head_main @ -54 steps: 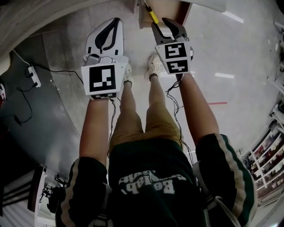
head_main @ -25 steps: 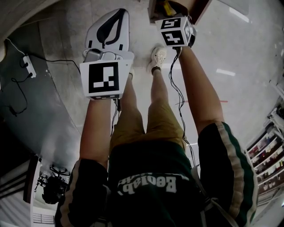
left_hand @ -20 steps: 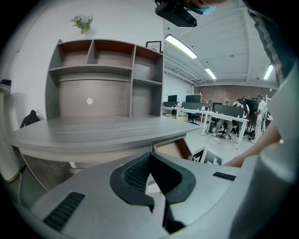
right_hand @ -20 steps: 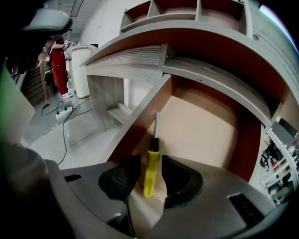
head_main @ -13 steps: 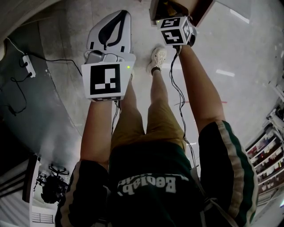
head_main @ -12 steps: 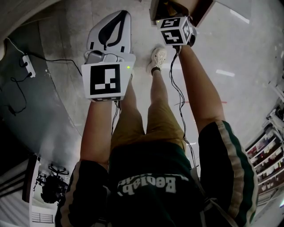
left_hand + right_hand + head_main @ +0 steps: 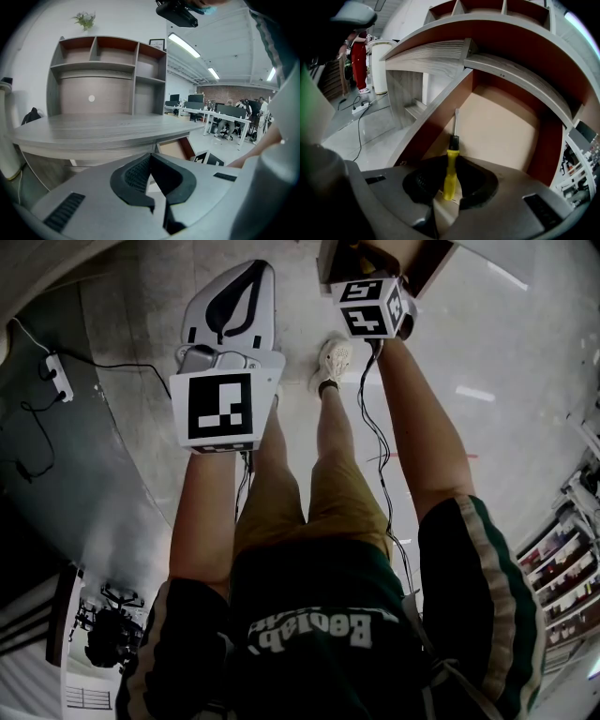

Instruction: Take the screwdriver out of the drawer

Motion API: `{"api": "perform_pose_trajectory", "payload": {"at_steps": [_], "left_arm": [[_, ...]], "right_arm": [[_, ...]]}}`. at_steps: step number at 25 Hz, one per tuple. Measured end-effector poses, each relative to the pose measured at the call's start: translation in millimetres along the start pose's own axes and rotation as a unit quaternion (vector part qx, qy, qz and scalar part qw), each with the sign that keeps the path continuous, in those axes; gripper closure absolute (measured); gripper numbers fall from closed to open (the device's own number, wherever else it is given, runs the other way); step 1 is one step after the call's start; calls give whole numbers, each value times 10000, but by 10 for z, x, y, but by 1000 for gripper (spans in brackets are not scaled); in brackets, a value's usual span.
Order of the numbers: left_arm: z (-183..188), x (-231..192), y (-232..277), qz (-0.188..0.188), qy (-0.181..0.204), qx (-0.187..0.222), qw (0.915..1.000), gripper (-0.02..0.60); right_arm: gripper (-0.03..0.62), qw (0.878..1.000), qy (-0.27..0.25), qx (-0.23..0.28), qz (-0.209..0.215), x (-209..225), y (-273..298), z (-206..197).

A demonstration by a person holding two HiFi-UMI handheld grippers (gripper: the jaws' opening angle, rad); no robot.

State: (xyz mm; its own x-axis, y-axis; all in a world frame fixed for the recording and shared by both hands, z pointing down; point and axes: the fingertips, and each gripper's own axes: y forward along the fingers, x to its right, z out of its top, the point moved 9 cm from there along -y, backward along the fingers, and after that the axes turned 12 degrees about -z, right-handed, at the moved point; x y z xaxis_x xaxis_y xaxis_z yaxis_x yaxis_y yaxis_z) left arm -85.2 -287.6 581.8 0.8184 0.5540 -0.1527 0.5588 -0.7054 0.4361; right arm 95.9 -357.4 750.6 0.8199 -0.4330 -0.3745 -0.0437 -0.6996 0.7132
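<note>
The jaws of the right gripper (image 7: 450, 160) are closing. Between them lies the handle of the long, thin screwdriver (image 7: 450, 174) with its yellow plastic handle and metal shaft. We think a small gap shows on each side, so the pads do not squeeze it yet.

The screwdriver points straight away from the jaws, handle near us and metal tip far. It lies on the pale floor of the open wooden drawer (image 7: 506, 126), just beside the red-brown left wall. The jaws close across it, not along it, and that looks right to us for lifting it up and out.

The jaws of the left gripper (image 7: 150, 157) are closed with nothing in them. It hangs well apart from the drawer, facing the curved grey wooden worktop (image 7: 108, 129), so the right hand is much nearer.
</note>
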Motion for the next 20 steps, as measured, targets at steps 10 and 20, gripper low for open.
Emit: {"api": "perform_pose_trajectory", "payload": {"at_steps": [10, 20], "left_arm": [[35, 7, 44, -16, 47, -4, 10000, 565], [254, 112, -13, -26, 206, 58, 9998, 565]], "right_arm": [[514, 9999, 157, 46, -7, 61, -56, 23], [514, 9990, 361, 261, 12, 235, -431, 149]]}}
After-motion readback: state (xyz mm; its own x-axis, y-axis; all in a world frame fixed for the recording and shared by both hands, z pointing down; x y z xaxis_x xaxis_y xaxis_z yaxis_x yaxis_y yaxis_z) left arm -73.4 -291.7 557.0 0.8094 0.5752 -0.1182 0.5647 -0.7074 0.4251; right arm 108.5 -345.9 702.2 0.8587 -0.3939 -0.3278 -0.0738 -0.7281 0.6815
